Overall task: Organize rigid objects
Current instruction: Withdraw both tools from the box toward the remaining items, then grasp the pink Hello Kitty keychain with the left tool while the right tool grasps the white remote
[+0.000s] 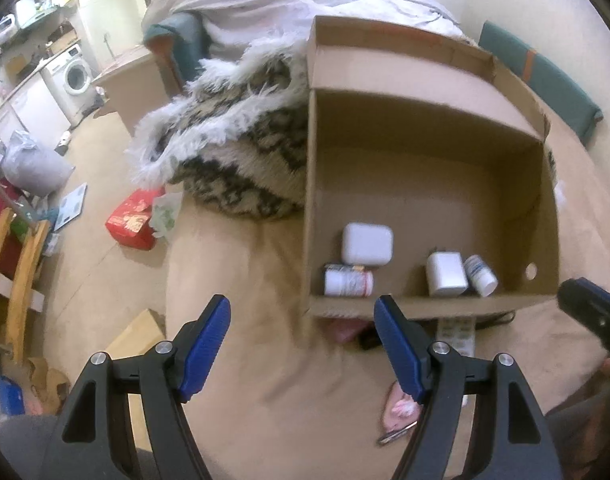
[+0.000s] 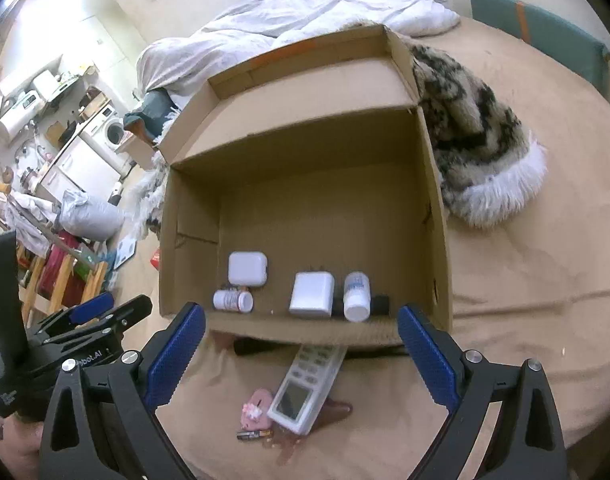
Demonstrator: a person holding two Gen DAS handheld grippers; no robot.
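Box of cardboard stood open on the bed, flaps up. Along its near wall lay a white case, a pill bottle on its side, a white charger and a second bottle, with a small black item beside it; the row suggested packing from the front edge. Outside, just before the box, remained a remote, partly under the box's edge, a pink item and a battery, judged still to be packed. Left hand-held gripper stood wide, holding nothing. Right hand-held gripper likewise stood wide and empty, above the remote, probably the next pick. Fur blanket lay against the box's side.
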